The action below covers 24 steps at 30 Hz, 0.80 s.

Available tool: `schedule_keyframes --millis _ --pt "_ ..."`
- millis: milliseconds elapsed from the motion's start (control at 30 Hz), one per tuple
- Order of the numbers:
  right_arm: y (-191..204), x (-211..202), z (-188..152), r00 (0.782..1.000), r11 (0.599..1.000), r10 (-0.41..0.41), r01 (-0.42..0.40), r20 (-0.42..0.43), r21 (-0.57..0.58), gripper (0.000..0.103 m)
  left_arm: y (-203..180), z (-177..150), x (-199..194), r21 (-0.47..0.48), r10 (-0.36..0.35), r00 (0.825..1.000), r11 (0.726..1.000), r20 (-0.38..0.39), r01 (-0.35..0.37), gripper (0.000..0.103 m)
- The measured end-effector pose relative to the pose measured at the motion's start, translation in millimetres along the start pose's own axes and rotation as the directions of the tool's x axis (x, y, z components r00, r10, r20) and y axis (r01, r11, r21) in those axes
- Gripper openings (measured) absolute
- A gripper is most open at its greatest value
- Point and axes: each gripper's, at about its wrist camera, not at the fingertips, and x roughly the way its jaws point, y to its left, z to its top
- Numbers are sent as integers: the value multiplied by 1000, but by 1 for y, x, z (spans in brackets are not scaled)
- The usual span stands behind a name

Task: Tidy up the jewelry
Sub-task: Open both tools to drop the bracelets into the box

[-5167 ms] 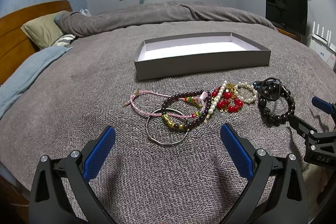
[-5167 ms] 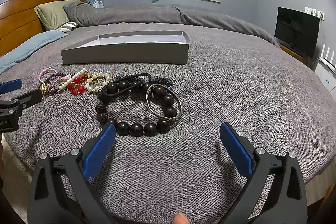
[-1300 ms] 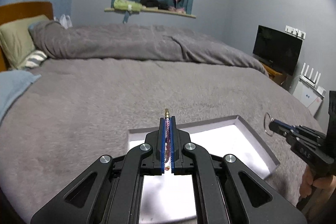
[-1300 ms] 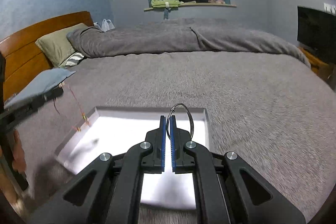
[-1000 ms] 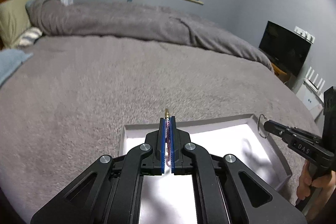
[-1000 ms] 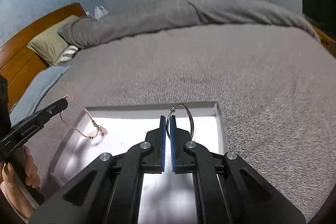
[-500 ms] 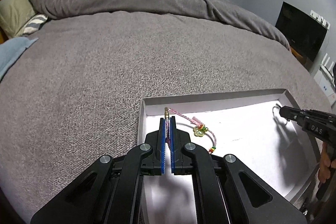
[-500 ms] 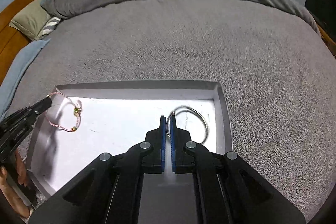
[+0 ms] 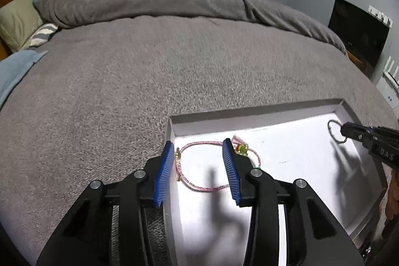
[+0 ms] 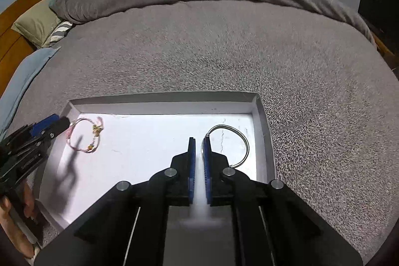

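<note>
Both tools sit low over the grey tray (image 10: pixel 261 114) on the bed (image 9: pixel 174 61) so each piece drops flat, not tossed. Left tool (image 9: pixel 197 166) has just spread its jaws; the pink cord bracelet (image 9: pixel 199 166) lies loose on the tray floor at the left end. Right tool (image 10: pixel 198 153) has just started parting, a narrow gap; the silver bangle (image 10: pixel 239 138) rests at the right end, against one pad.

We count one tray (image 10: pixel 261 116) on one bed (image 10: pixel 199 46), with two pieces of jewelry inside it: one pink cord bracelet (image 10: pixel 84 135) and one silver bangle (image 10: pixel 239 138). We also see two grippers (image 9: pixel 198 166) (image 10: pixel 198 156), each with two blue-padded fingers (image 9: pixel 164 173), and two pillows (image 9: pixel 17 19).
</note>
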Motion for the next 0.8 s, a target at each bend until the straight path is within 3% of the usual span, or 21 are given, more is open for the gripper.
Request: schedule_keyframes --millis 100,167,233,300,500,800 --pt "0 -16 -6 999 1000 7 -7 34 -2 35 -3 -1 -6 -1 4 1000 1000 21 -4 45" --pt "0 -29 -10 998 1000 5 -5 69 -1 51 -6 -3 -12 7 11 999 1000 39 -12 56" --pt "1 -45 -18 994 1000 9 -9 112 2 72 -9 -5 -21 14 16 998 1000 63 -17 68" --pt "3 -63 -29 987 1000 18 -18 158 -3 81 -15 -6 -35 29 18 994 999 103 -21 71" --pt "8 -104 -62 969 1000 5 1 247 -25 91 -27 -25 -72 46 25 980 998 196 -34 74" --pt "-3 -132 -115 957 1000 -6 10 290 -11 91 -29 -87 -110 51 65 966 995 250 -81 80"
